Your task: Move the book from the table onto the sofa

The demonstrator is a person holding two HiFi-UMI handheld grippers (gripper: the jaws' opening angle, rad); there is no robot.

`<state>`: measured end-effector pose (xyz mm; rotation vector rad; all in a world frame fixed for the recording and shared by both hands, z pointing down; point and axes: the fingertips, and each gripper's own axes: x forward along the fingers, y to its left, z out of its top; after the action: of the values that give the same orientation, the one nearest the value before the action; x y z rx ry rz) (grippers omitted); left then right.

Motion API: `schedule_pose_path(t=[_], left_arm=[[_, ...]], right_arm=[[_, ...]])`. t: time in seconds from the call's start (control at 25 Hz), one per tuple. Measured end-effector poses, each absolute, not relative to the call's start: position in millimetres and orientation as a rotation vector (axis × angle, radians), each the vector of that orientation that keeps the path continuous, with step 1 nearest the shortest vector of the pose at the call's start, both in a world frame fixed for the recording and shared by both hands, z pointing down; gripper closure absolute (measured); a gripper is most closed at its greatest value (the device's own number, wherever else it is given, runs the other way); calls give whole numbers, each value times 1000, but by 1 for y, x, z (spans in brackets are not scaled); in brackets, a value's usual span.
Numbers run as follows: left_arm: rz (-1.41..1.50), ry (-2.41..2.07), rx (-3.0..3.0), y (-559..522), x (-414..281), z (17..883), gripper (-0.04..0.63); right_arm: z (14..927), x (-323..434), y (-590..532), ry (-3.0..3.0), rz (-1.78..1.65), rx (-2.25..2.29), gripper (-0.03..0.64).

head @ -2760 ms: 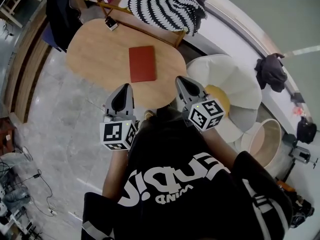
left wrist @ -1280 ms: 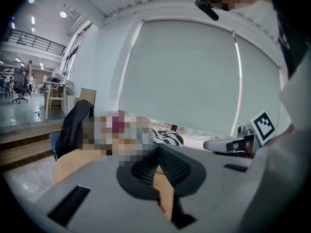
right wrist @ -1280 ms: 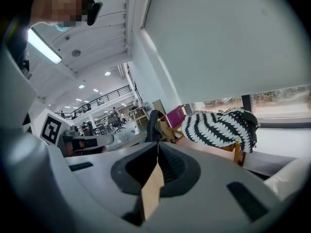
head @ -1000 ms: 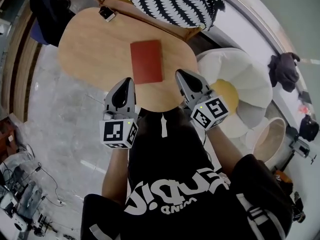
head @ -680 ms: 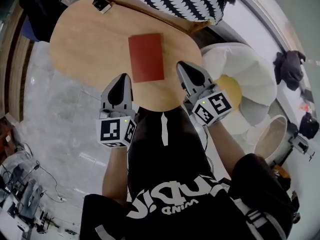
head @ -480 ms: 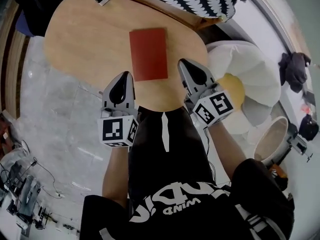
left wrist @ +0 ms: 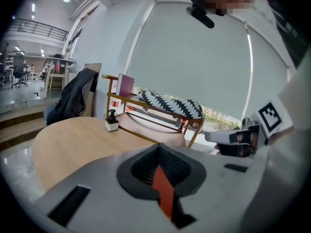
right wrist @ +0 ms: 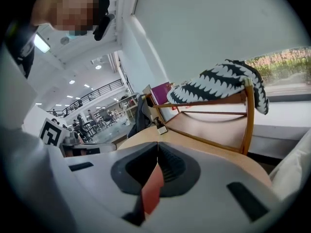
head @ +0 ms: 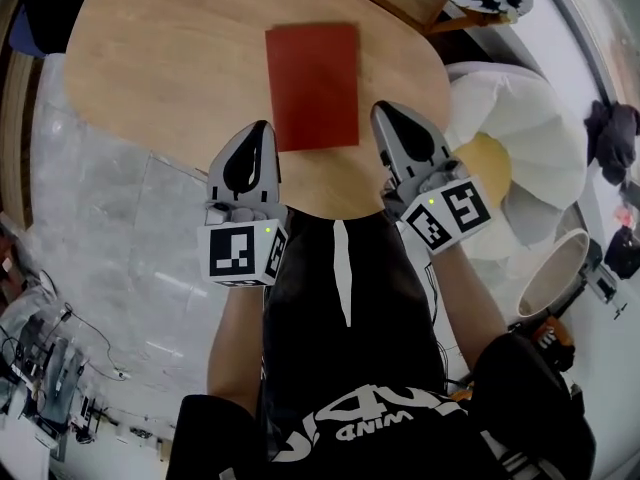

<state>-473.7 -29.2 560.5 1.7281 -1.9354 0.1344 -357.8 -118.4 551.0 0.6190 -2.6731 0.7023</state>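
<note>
Book: flat on bench, long axis running away from person
Grippers: left gripper and right gripper flank its near end, equally near
Jaws: both pressed together, empty

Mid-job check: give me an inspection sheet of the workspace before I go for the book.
Surface: wooden table, oval, mostly bare.
Job's things: red book flat on the table; sofa with zigzag throw beyond it.
Clutter: small pump bottle at the table's far edge.
Grippers: left hand-held gripper and right hand-held gripper both shut, empty, flanking the book's near end.
Cables: cable on the floor, left.
Surroundings: flower cushion at right; dark jacket on a chair.
</note>
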Motion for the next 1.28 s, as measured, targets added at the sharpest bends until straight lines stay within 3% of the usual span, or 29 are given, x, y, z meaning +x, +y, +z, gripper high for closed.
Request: schedule_pose_path(t=[0.44,0.56,0.8,0.88,1.28], left_arm=[[170,-1865,1747,-25,-467,584,580],[172,-1866,1742,-29,-468,585,532],[113,-1862,1674,-32,-475,597,358],[82,-1854,1639,-33,-477,603,336],[118,-1752,1595,-39,-467,643,324]], right_arm=[[581,-360,-107,-2598,776,661,612],[586,-359,-112,-2581,797,668,609],[601,-362,-120,-2559,846,657,406],[611,-361,-119,-2539,818,629,366],[656,-356,-127,-2445,930,628,360]])
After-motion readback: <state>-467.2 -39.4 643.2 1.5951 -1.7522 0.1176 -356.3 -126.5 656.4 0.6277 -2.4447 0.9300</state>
